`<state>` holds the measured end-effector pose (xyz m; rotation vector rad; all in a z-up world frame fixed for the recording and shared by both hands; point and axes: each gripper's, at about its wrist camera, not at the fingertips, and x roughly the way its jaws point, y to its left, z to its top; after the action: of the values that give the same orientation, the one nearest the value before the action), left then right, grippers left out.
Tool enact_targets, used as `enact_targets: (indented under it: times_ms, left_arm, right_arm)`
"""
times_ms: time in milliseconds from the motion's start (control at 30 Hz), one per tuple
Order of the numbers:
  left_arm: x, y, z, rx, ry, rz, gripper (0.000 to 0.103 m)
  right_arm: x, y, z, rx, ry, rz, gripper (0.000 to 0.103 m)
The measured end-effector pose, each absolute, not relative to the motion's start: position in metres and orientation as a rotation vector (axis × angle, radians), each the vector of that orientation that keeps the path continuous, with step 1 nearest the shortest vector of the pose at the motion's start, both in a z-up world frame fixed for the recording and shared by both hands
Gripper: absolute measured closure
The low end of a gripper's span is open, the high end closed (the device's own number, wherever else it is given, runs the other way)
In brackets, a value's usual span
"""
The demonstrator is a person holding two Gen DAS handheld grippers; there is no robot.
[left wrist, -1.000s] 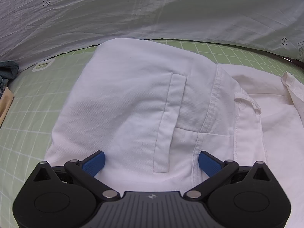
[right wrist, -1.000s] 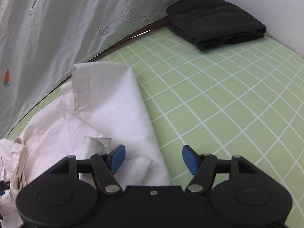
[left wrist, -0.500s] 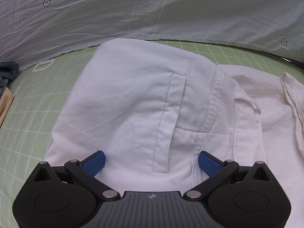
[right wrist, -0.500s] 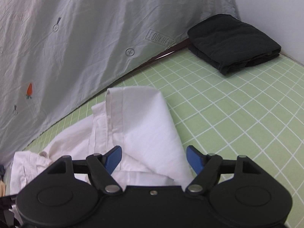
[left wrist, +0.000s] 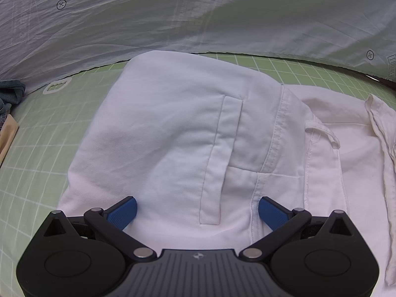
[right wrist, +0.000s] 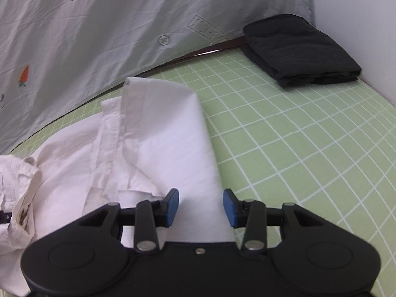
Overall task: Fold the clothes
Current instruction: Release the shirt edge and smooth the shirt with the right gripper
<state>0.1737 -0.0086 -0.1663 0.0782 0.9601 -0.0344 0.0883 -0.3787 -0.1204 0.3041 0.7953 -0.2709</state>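
Observation:
White trousers [left wrist: 173,133] lie partly folded on the green grid mat [left wrist: 39,153], back pocket facing up. My left gripper [left wrist: 196,210] is open, its blue pads either side of the near hem, over the cloth. In the right wrist view a folded white trouser leg [right wrist: 173,138] runs from the far mat edge down between my right gripper's [right wrist: 200,206] blue pads. The pads stand a short gap apart with the cloth between them, not pinched. The waistband [right wrist: 22,188] with a button lies at the left.
A folded black garment [right wrist: 299,49] lies at the far right by the white wall. A grey printed sheet [left wrist: 198,19] hangs behind the mat. A dark blue-grey cloth [left wrist: 10,94] and a tan item [left wrist: 7,136] sit at the left edge.
My right gripper moved left over the folded leg and its pads have narrowed around it. My left gripper has not moved.

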Motion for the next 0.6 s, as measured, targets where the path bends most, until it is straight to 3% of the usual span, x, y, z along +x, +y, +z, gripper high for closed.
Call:
enact_targets:
  times_ms: [233, 500, 600]
  left_arm:
    - [0.173, -0.01, -0.166, 0.077, 0.955, -0.035, 0.0]
    - [0.175, -0.012, -0.165, 0.076, 0.971, -0.032, 0.0]
    - [0.187, -0.013, -0.159, 0.064, 1.044, -0.029, 0.0]
  right_arm:
    - [0.115, -0.338, -0.12, 0.201, 0.827, -0.031, 0.062]
    - [0.147, -0.344, -0.119, 0.213, 0.796, -0.083, 0.03]
    - [0.167, -0.334, -0.124, 0.183, 0.798, -0.07, 0.024]
